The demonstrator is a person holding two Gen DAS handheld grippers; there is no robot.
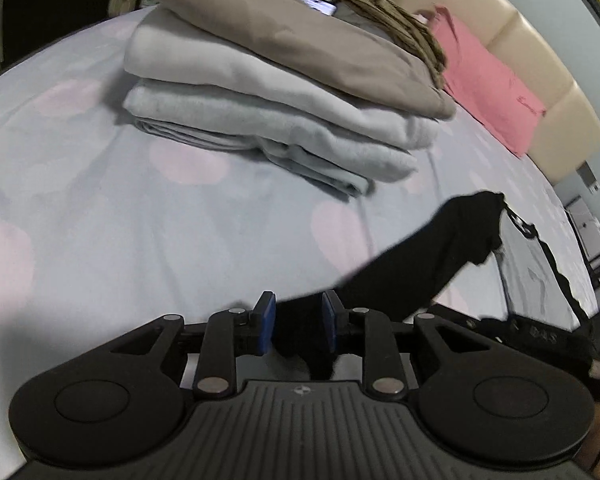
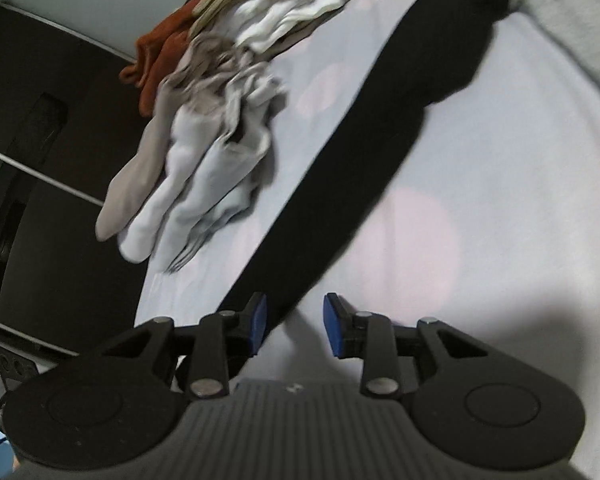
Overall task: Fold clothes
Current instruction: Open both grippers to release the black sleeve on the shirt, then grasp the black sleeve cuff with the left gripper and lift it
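A long black garment [image 1: 428,256] lies stretched across the pale bedsheet [image 1: 140,232]. My left gripper [image 1: 299,326] is shut on one end of it, black cloth filling the gap between the blue pads. In the right wrist view the same black garment [image 2: 364,148] runs diagonally from the top right down to my right gripper [image 2: 295,324]. That gripper is open, with the garment's near end beside its left pad [image 2: 259,322] and nothing gripped.
A stack of folded grey and taupe clothes [image 1: 276,92] sits on the bed ahead. A pink pillow [image 1: 488,80] leans on the cream headboard [image 1: 540,48]. A loose heap of unfolded clothes [image 2: 220,100] lies at the bed's left edge, with dark wardrobe doors [image 2: 40,152] beyond.
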